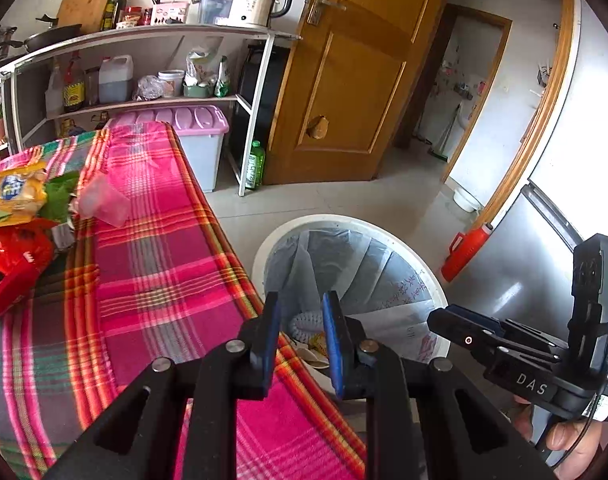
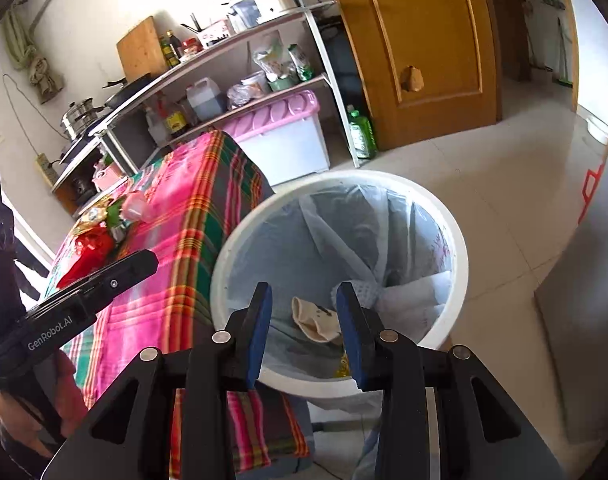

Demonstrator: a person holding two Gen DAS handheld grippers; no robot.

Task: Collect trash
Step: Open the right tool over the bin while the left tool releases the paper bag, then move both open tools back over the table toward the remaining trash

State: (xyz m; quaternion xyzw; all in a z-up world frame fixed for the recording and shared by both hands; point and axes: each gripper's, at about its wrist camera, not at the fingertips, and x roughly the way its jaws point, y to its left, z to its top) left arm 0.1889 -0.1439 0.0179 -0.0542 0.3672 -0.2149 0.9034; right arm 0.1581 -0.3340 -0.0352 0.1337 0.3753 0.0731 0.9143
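Both grippers hang over the bin (image 2: pixel 455 256), nothing held: left gripper (image 1: pixel 302 338) w/ a narrow gap, right gripper (image 2: pixel 304 330) wider apart. Remaining trash, the yellow wrapper (image 1: pixel 14 194), red bag (image 1: pixel 18 250) & clear cup (image 1: pixel 104 200), sits near the table's (image 1: pixel 176 264) far-left edge. Probably light, crinkly, slippery; pinch a bunched fold, take the cup by its rim.

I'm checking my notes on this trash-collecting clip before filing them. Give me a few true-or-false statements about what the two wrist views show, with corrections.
1. The white bin is lined with a plastic bag. True.
2. The right gripper grips a wrapper. False: its jaws stand apart with nothing between them, above the bin.
3. Trash still lies on the plaid cloth. True: a yellow packet, a red wrapper and a clear plastic cup are there.
4. The bin is empty. False: a crumpled beige scrap lies inside.
5. The left gripper holds the cup. False: it holds nothing.
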